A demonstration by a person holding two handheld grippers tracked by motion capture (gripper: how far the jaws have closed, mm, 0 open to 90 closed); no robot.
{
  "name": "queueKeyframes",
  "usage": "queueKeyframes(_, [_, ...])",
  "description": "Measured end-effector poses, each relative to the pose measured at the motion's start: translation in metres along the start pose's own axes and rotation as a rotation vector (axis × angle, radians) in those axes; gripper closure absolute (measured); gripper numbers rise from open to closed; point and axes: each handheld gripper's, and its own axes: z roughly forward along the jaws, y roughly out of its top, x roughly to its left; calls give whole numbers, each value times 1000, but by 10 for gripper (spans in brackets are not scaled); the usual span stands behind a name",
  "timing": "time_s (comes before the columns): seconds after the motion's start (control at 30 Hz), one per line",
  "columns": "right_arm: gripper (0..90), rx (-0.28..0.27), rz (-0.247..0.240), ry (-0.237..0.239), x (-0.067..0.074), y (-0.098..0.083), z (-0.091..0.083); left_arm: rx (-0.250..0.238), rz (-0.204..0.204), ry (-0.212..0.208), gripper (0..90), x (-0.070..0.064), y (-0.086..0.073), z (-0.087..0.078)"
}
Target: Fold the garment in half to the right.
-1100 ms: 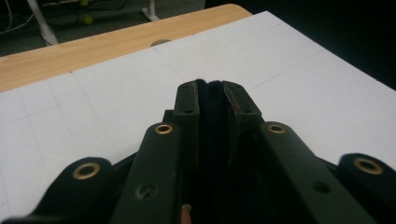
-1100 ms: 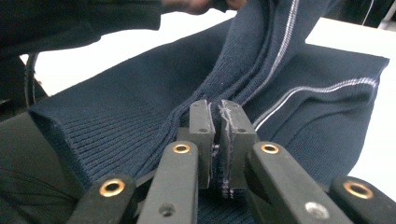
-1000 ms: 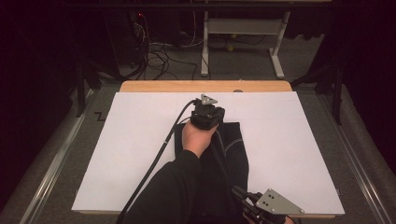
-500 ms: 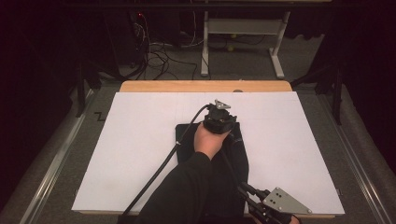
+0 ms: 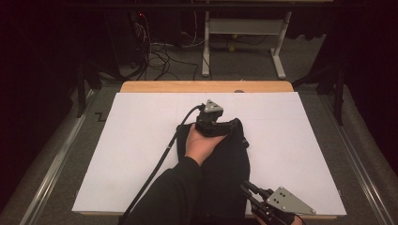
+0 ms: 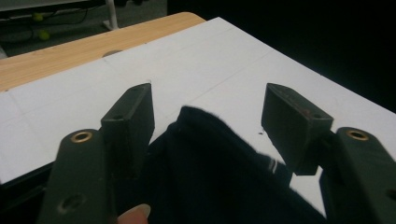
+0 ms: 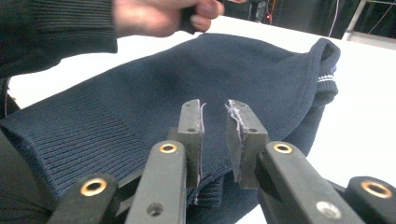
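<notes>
In the high view, one navy knit sweater [image 5: 225,164] lies on the white table [image 5: 141,140], with two grippers over it. In the left gripper view, the left gripper [image 6: 208,121] has just been opening, its jaws released around the fabric's edge. In the right gripper view, the right gripper [image 7: 215,116] pinches the ribbed hem.

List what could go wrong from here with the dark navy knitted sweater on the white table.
The left gripper has just been opening over the dark navy knitted sweater, so its folded far edge may spring back. The right gripper seems to pinch only the ribbed hem; a pull could slip it free or drag the whole garment.
</notes>
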Motion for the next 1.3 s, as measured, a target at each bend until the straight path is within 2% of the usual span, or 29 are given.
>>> queueKeyframes(0.1, [772,2,-2,-1,0,0,1,-11,-3,-5,264,9,-10,-18])
queueKeyframes(0.17, [776,7,-2,-1,0,0,2,-12,11,4,239,16,-16,-28])
queueKeyframes(0.23, [776,10,1,1,0,-1,3,-14,18,-4,234,22,-24,-39])
queueKeyframes(0.37, [776,13,2,0,-1,-1,4,-24,10,-7,189,33,-41,-59])
queueKeyframes(0.57, [777,18,3,-1,-2,-1,6,-51,-40,24,134,49,-72,-88])
queueKeyframes(0.63, [777,23,2,-3,-1,-1,6,-43,-44,52,108,53,-80,-96])
queueKeyframes(0.7, [776,24,6,-10,-2,-2,7,-41,-63,69,95,59,-91,-105])
queueKeyframes(0.73, [777,22,6,-12,-3,-2,7,-40,-74,77,59,63,-97,-112])
queueKeyframes(0.87, [777,25,16,-24,-7,-2,7,-22,-75,108,0,72,-120,-133])
queueKeyframes(0.93, [776,27,22,-27,-8,-3,8,-18,-73,133,0,76,-131,-143])
queueKeyframes(1.0, [776,28,25,-29,-9,-3,8,-17,-80,135,0,79,-141,-153])
queueKeyframes(1.1, [776,29,26,-34,-10,-4,9,-15,-67,155,0,81,-156,-166])
queueKeyframes(1.2, [775,30,29,-49,-14,-4,10,-48,-77,133,0,80,-159,-177])
queueKeyframes(1.3, [772,34,44,-75,-21,-4,13,-79,-42,126,0,73,-158,-183])
